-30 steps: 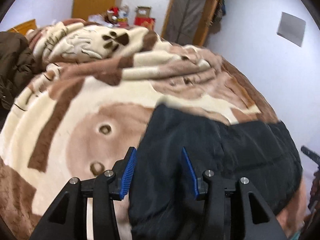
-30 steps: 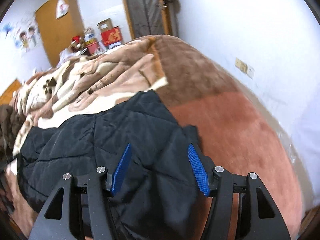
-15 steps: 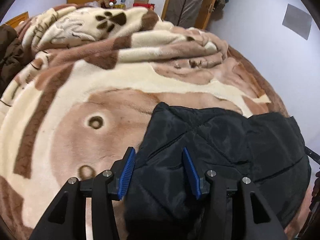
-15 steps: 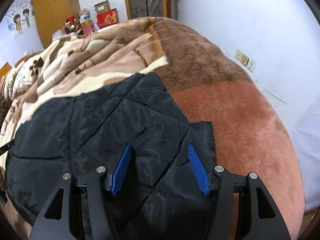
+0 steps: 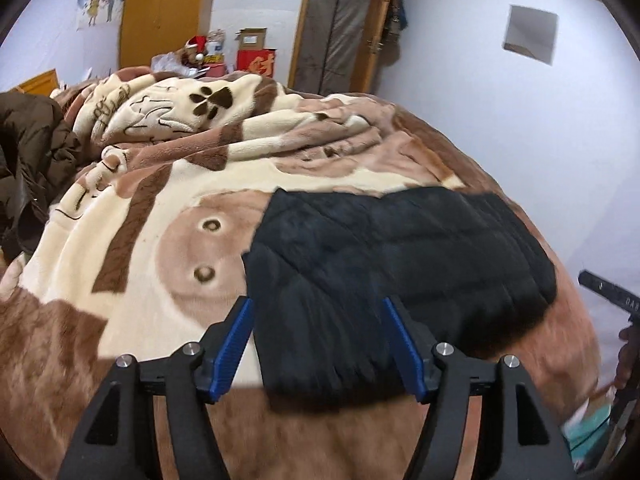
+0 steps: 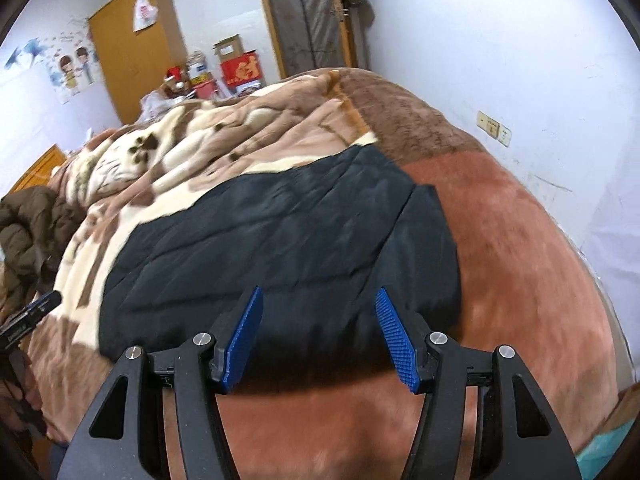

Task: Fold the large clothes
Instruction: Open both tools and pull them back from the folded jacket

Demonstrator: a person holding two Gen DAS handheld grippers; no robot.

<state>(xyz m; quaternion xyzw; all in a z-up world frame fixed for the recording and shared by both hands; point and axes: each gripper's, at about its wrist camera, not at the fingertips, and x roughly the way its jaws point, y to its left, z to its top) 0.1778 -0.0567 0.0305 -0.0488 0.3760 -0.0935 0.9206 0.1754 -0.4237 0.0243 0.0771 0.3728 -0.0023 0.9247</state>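
Left wrist view | left gripper (image 5: 318, 344) jaws opening, empty | right gripper (image 6: 319, 334) spread, empty | black quilted jacket (image 5: 384, 256) folded flat | imo press creases before regripping

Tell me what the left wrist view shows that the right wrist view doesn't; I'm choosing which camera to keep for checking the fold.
Only the left wrist view shows the grey square panel on the wall and the round bear-face print on the blanket. Only the right wrist view shows the wall sockets and the black jacket's layered right edge beside bare reddish blanket. Both show the folded black jacket lying flat, the brown coat heaped at the left, the wardrobe, the red box, and an open claw with nothing between its pads; the left claw is opening.
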